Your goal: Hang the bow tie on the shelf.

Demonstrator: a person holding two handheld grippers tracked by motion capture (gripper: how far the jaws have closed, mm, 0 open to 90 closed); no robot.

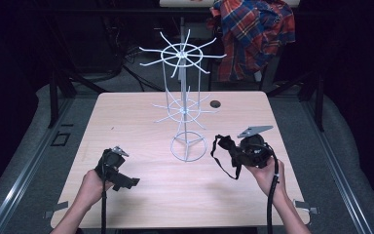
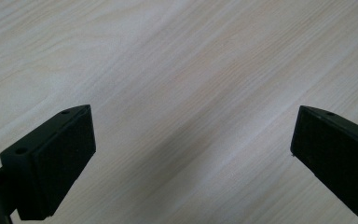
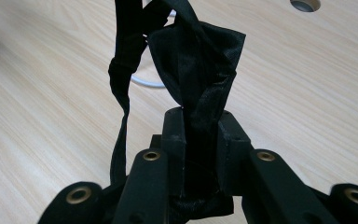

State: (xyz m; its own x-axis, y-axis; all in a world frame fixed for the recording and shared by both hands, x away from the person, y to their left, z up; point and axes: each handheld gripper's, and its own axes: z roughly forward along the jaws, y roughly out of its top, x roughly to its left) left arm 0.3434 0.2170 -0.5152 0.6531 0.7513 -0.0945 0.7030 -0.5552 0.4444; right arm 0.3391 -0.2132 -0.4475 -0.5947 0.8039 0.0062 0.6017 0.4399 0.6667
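The black bow tie [image 3: 200, 60] is clamped between the jaws of your right hand-held gripper [image 3: 200, 135]; in the right gripper view the satin fabric rises out of the closed jaws, and its thin strap [image 3: 121, 116] hangs in a loop down the left side of the frame. In the high view the bow tie [image 1: 225, 145] is held above the right half of the desk [image 1: 141, 195], with the strap [image 1: 215, 158] drooping toward the desk surface; whether the strap touches the wood cannot be told. Your right hand-held gripper [image 1: 233, 152] points left, toward the white wire rack [image 1: 185, 97], which stands upright near the middle of the desk on a ring base [image 1: 188, 147] just beside the bow tie. The rack carries two tiers of radiating wire arms, all of them bare. Your left hand-held gripper [image 1: 126, 183] rests low over the left front part of the desk, well apart from the rack and the bow tie. In the left gripper view its jaws stand wide apart over bare wood, with nothing between them. A round hole [image 1: 215, 104] is set in the desk behind the rack. Beyond the far edge of the desk, a red and blue plaid shirt [image 1: 253, 34] hangs over a stand.
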